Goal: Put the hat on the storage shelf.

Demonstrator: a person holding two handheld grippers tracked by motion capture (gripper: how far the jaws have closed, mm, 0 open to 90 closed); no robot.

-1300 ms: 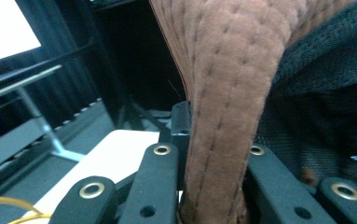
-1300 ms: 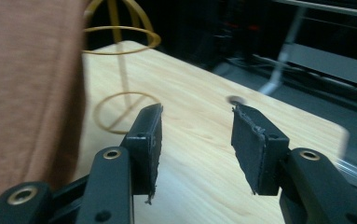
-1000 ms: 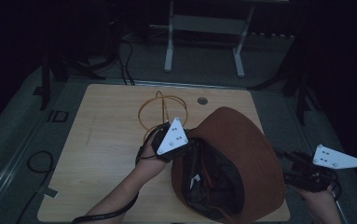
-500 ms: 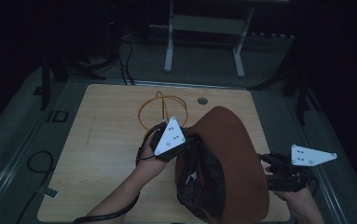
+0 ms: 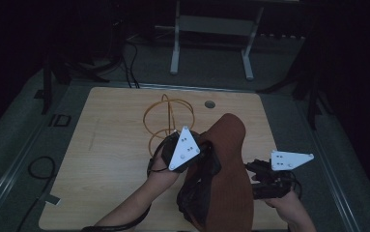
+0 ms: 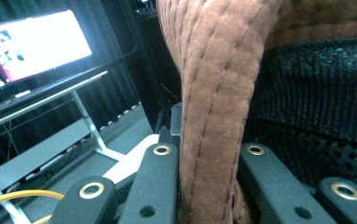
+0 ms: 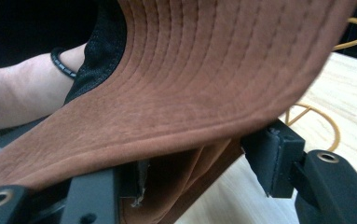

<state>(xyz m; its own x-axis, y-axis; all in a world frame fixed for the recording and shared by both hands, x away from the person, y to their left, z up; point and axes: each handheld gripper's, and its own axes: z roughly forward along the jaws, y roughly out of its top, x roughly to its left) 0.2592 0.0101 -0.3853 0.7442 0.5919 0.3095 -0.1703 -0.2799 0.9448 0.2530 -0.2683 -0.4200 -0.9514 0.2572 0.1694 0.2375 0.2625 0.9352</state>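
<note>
A brown suede hat with a stitched brim and black mesh lining is held up on edge over the table's near right part. My left gripper is shut on the brim; in the left gripper view its jaws pinch the brown brim between them. My right gripper sits at the hat's right side. In the right gripper view its jaws stand wide apart, open, with the brim lying across the gap.
A yellow wire stand stands on the wooden table just beyond the left gripper. A small round hole is in the tabletop at the back. A metal frame and cables lie on the floor behind.
The hat has tipped from lying open to standing on edge, so it looks narrower. My right gripper has moved left, up to the brim. The left gripper kept its hold.
</note>
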